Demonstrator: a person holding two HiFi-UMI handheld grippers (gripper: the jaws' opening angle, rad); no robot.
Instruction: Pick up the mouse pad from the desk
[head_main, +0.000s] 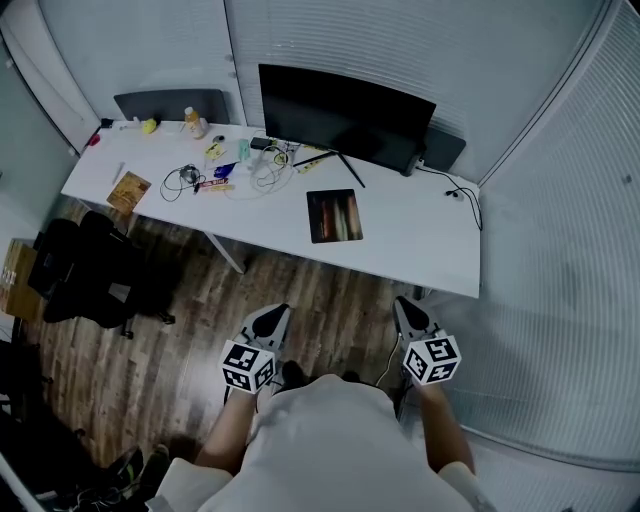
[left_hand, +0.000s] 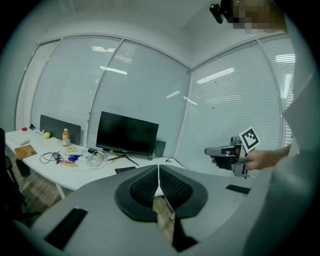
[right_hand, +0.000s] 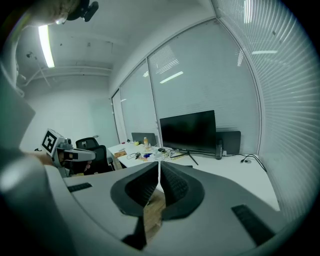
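Observation:
The mouse pad (head_main: 334, 216), a dark rectangle with a colourful print, lies flat on the white desk (head_main: 420, 245) in front of the black monitor (head_main: 345, 115). In the left gripper view the mouse pad (left_hand: 125, 170) shows as a dark sliver beyond the jaws. Both grippers hover over the wooden floor, well short of the desk's near edge. My left gripper (head_main: 277, 311) (left_hand: 158, 174) is shut with nothing between its pads. My right gripper (head_main: 405, 304) (right_hand: 159, 171) is likewise shut and empty. Each gripper shows in the other's view, the right gripper (left_hand: 231, 152) and the left gripper (right_hand: 70, 155).
Cables, a headset (head_main: 187, 177), an orange bottle (head_main: 193, 122) and a brown book (head_main: 128, 191) crowd the desk's left half. A black office chair (head_main: 85, 275) stands on the floor at the left. Blind-covered glass walls close in behind and to the right.

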